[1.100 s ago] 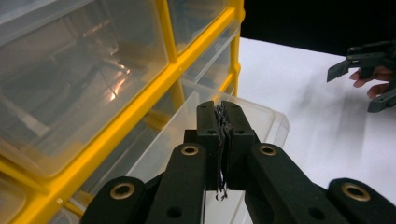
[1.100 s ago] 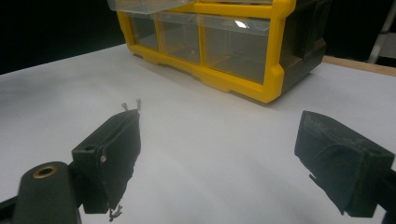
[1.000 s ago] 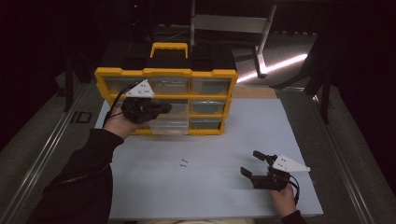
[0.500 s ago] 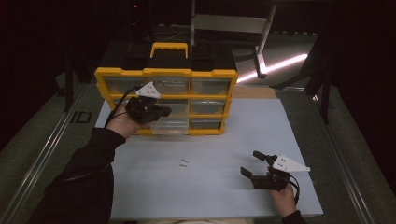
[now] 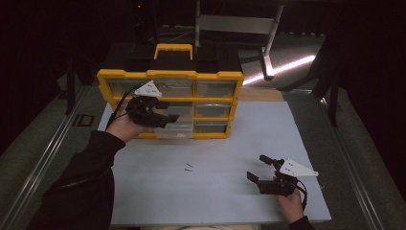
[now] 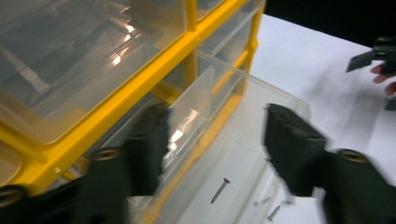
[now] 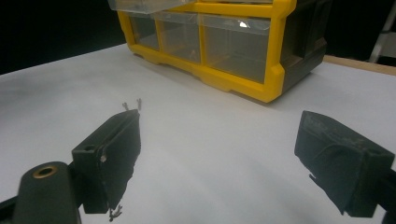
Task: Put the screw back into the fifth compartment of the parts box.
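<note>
Sitting pulled out at the lower left of the yellow box [image 5: 170,74], the clear drawer [image 5: 174,128] is the thing being worked on, just left of the middle of the high view. In the left gripper view the drawer [image 6: 243,154] fills the lower middle of the frame, and one screw [image 6: 220,190] lies inside it. The left gripper [image 5: 165,117] hangs right at the drawer with its jaws apart, holding nothing. My guess is that screws are going into the drawer: one is in, and two screws [image 5: 188,167] lie on the white mat [image 5: 306,124] in the middle of the high view, close together, well apart from both grippers. Small bits near the bottom of the left gripper view may be these same screws seen through the clear plastic; I cannot tell. So some work looks done, and the two screws and then closing the drawer look left to do. The right gripper [image 5: 259,168] rests low at the lower right of the high view, jaws wide apart and empty, pointing toward the box. Counting: one box with nine drawers in three rows of three, one drawer open, three sure screws, two grippers, one mat.
</note>
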The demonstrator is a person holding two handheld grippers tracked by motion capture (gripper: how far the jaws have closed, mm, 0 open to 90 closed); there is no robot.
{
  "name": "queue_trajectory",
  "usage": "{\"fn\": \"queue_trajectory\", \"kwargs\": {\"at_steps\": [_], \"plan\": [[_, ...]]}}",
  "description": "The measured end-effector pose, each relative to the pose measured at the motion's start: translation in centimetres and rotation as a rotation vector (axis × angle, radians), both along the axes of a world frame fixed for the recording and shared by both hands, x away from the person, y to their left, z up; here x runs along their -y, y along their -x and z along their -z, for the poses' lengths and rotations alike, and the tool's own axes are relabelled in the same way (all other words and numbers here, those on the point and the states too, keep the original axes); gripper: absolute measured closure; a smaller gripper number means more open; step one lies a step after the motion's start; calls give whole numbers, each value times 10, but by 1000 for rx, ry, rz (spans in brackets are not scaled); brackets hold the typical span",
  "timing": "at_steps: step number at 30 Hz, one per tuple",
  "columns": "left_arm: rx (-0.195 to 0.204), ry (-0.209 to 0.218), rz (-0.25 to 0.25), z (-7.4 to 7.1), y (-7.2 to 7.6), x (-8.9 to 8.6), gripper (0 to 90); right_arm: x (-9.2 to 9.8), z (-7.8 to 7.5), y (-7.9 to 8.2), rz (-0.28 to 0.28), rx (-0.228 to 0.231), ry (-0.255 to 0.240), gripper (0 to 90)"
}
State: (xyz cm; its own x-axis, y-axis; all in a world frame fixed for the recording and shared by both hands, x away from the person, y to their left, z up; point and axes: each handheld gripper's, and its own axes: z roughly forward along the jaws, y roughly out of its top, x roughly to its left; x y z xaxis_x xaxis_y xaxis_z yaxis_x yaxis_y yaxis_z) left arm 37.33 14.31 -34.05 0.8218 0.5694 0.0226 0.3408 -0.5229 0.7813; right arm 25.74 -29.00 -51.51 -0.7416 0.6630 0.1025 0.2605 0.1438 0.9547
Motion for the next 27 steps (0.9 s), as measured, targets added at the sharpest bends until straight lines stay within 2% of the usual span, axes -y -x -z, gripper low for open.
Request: {"fn": "queue_trajectory", "kwargs": {"at_steps": [4,7,11,15,23,27], "plan": [[-4,21,5,-2,4,-2,261,0,0,0,1,0,0,143],[-1,45,6,-2,6,-4,228,0,0,0,0,0,2,143],[3,49,7,-3,10,-4,175,0,0,0,1,0,1,143],[8,60,32,-7,14,-4,161,0,0,0,-1,2,3,143],[54,98,73,-14,30,-1,157,0,0,0,-2,2,4,143],[56,113,104,-14,38,0,162,0,0,0,-2,1,3,143]]}}
